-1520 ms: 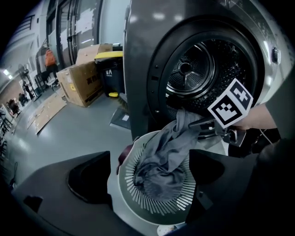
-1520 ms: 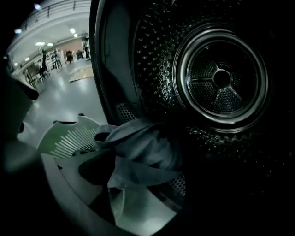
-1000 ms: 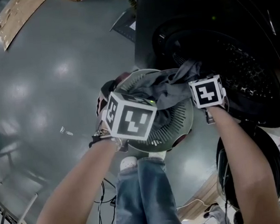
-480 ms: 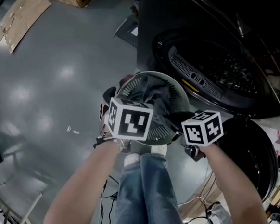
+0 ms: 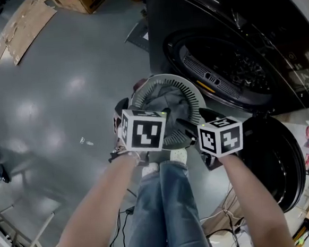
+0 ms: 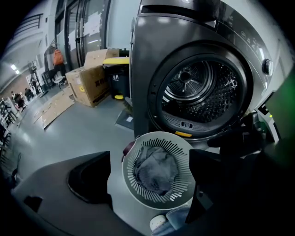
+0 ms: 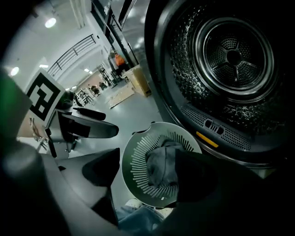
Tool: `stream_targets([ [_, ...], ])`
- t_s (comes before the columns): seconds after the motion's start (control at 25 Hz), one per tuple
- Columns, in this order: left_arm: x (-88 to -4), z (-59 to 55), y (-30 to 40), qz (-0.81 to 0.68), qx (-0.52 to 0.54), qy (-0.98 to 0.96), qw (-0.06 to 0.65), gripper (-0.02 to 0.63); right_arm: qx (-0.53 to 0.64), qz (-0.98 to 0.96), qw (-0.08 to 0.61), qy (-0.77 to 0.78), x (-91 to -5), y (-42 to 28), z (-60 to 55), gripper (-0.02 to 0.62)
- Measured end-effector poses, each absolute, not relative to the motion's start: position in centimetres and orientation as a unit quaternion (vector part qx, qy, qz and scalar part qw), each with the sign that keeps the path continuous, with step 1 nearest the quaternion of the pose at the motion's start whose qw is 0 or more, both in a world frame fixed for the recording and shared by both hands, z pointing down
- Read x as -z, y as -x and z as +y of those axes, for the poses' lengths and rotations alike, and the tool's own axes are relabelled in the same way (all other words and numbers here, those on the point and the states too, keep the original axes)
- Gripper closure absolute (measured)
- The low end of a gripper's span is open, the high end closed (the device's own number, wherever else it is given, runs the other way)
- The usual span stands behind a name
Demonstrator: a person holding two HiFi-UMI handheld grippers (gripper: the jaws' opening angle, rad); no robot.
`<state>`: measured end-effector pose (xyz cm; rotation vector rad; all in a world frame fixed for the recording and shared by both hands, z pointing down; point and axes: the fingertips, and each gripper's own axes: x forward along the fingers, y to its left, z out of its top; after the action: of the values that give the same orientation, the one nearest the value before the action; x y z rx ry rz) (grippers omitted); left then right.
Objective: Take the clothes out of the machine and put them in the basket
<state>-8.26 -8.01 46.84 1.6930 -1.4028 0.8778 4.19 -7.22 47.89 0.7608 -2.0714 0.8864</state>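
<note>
A round slotted white basket [image 5: 194, 98] stands on the floor in front of the dark machine, whose open drum [image 5: 230, 69] looks empty. A grey garment [image 5: 166, 100] lies bunched inside the basket. My left gripper [image 6: 150, 177] hangs above the basket's near left side, jaws open with nothing between them. Over the basket's near right rim is my right gripper [image 5: 197, 122]. Its jaws have just been opening and stand apart with nothing between them. In the right gripper view the garment [image 7: 163, 166] shows beyond the jaws, down in the basket [image 7: 138, 170].
The machine's round door [image 5: 277, 156] hangs open at the lower right. My legs and shoes [image 5: 165, 159] are just behind the basket. Cardboard boxes [image 6: 90, 83] and flattened cardboard [image 5: 21, 24] lie off to the far left on the grey floor. Cables [image 5: 124, 213] trail by my feet.
A second ago the right gripper held the grey garment stretched from drum to basket. Now the garment lies in the basket and that gripper has swung back, open. Both hands have risen.
</note>
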Motion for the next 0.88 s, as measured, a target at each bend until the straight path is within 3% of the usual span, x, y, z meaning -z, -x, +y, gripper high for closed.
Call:
stream_targets([
  [0.08, -47.0, -7.7, 8.1, -0.549, -0.342, -0.662, 0.379, 0.072, -0.328, -0.803, 0.388, -0.312, -47.7, -4.9, -7.2, 0.301],
  [0.24, -46.9, -7.6, 8.1, -0.549, -0.342, -0.66, 0.382, 0.072, -0.285, -0.783, 0.399, -0.384, -46.5, -6.9, -8.3, 0.594],
  [0.88, -43.9, -7.8, 7.5, -0.542, -0.325, -0.7, 0.333, 0.072, -0.281, -0.774, 0.353, -0.445, -42.7, -8.1, -6.9, 0.595],
])
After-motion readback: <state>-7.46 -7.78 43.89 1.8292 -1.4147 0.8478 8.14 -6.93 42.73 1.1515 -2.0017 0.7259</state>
